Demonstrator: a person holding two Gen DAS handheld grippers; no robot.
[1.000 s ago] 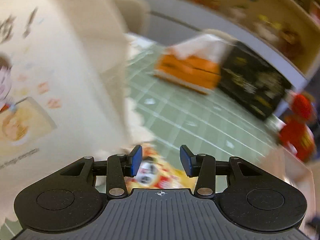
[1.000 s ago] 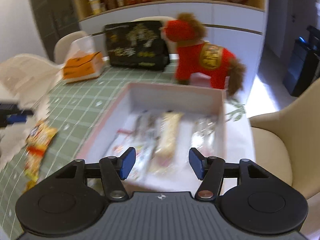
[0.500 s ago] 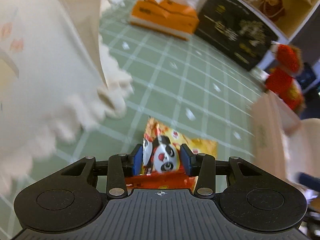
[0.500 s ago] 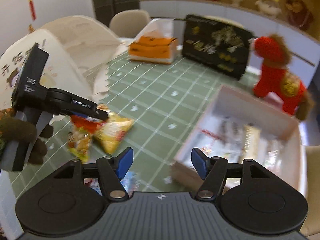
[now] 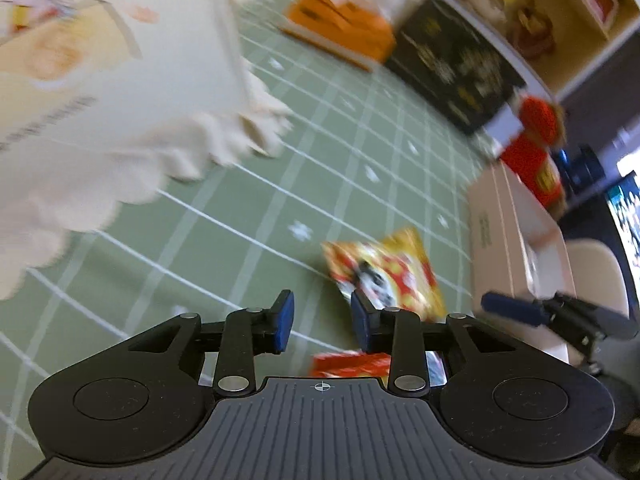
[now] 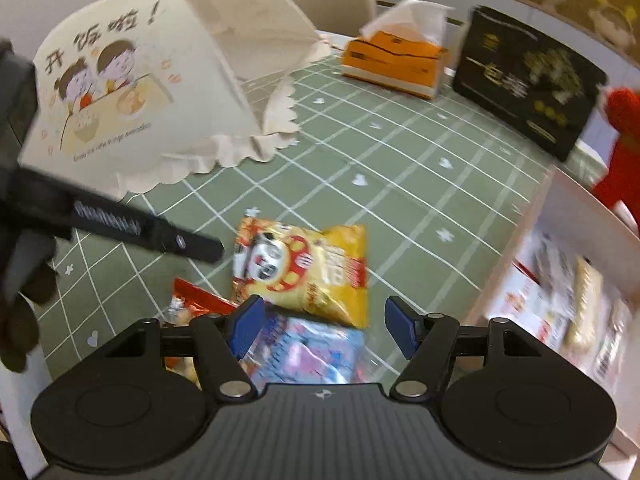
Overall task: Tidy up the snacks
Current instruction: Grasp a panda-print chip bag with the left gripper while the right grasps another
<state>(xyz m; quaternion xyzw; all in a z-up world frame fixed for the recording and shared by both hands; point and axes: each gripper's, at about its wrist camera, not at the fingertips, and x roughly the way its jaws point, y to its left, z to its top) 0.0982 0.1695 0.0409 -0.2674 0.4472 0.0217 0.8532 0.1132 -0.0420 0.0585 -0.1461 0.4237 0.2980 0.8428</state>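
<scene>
Left fingers: narrow, just been closing, holding nothing, hanging beside the panda bag.
Right fingers: wide, just been opening, holding nothing, hanging near the panda bag.
Panda bag: lying on the green counter, near the pink box.

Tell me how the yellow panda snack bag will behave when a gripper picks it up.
The yellow panda snack bag looks puffed and crinkly, so it is probably light and will likely dent rather than stay stiff. Its glossy film may slip between pads. Lying flat on the green tablecloth, it seems unlikely to roll.
</scene>
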